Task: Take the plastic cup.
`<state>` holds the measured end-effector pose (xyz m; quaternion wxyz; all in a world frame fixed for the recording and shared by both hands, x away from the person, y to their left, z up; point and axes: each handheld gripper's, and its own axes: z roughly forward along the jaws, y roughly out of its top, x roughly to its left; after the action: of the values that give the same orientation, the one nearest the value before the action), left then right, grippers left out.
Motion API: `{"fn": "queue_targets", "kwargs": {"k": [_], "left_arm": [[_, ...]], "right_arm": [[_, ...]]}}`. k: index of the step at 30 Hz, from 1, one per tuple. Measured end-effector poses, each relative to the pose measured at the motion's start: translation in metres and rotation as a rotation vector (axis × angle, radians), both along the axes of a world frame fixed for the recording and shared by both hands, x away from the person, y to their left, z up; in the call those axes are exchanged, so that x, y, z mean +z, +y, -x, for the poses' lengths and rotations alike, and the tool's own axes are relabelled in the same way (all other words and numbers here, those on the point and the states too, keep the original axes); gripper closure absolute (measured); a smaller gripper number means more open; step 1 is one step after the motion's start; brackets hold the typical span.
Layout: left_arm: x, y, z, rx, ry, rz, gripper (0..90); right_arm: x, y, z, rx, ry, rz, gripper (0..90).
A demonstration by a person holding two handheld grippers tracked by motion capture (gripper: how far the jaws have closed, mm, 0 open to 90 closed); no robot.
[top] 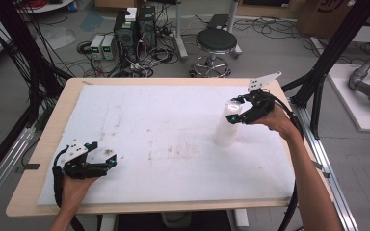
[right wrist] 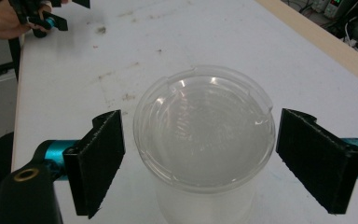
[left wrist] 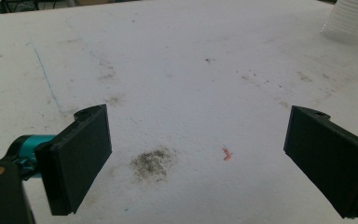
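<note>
A tall stack of clear plastic cups [top: 227, 124] stands upright on the white foam mat [top: 164, 125], right of centre. My right gripper [top: 234, 109] hovers at the stack's top, open, one jaw on each side of the rim. In the right gripper view the top cup's rim [right wrist: 204, 126] lies between the two black pads without touching either, and the right gripper [right wrist: 200, 161] is wide open. My left gripper [top: 102, 156] rests low over the mat's near-left corner, open and empty. Its own view shows the left gripper [left wrist: 196, 163] over stained mat, with the cup stack's base [left wrist: 352, 21] at the far right.
The mat covers a wooden table [top: 53, 120]. Beyond the table's far edge stand a black stool [top: 216, 43] and electronics boxes with cables [top: 135, 33] on the floor. Black frame posts [top: 332, 53] rise at the right. Dirt smudges [left wrist: 153, 163] mark the mat.
</note>
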<state>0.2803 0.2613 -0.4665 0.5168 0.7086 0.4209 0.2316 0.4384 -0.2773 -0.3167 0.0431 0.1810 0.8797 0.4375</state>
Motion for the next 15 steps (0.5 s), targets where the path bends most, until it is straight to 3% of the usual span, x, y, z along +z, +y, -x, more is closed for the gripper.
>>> {"fn": "queue_targets", "kwargs": {"k": [5, 10, 15], "left_arm": [[0.0, 0.0, 0.0, -0.001, -0.004, 0.002, 7.3], [0.0, 0.0, 0.0, -0.003, -0.001, -0.001, 7.3], [0.0, 0.0, -0.001, -0.002, 0.004, -0.001, 7.3]], "right_arm": [[-0.004, 0.003, 0.0, -0.004, 0.004, 0.018, 15.0], [-0.013, -0.003, -0.001, -0.022, 0.009, -0.004, 15.8], [-0.012, -0.002, -0.001, -0.019, 0.001, -0.015, 16.1]]}}
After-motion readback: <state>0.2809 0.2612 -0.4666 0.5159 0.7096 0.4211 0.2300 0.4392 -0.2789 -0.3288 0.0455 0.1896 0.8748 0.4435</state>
